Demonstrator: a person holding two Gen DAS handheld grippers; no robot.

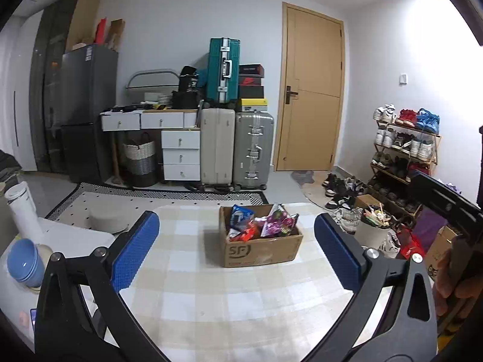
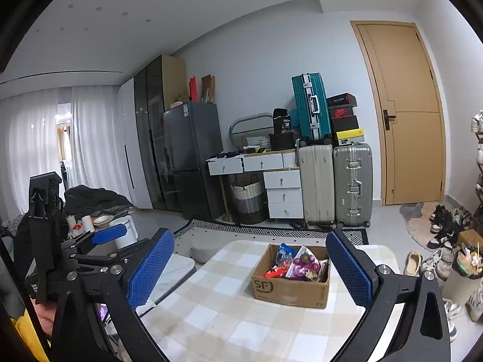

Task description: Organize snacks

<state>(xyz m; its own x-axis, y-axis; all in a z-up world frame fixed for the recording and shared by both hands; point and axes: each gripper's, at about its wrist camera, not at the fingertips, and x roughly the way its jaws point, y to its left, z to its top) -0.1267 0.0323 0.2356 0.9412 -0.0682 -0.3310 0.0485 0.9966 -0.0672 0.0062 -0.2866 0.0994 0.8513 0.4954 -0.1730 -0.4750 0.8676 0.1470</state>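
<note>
Checked tablecloth (image 1: 211, 295) covers the table in a cluttered room. Left gripper (image 1: 237, 250): blue pads (image 1: 135, 250) spread wide, nothing between them. Right gripper (image 2: 250, 274): likewise wide apart and empty. Both stand back from the cardboard box (image 1: 259, 250), which sits mid-table, snack packets (image 1: 262, 223) heaped inside. Suitcases (image 1: 238, 147) line the far wall beside a door (image 1: 311, 96).

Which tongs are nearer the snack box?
Hard to call. Both the left tongs and the right tongs are open, empty, and back from the cardboard box, which sits centred between them.
</note>
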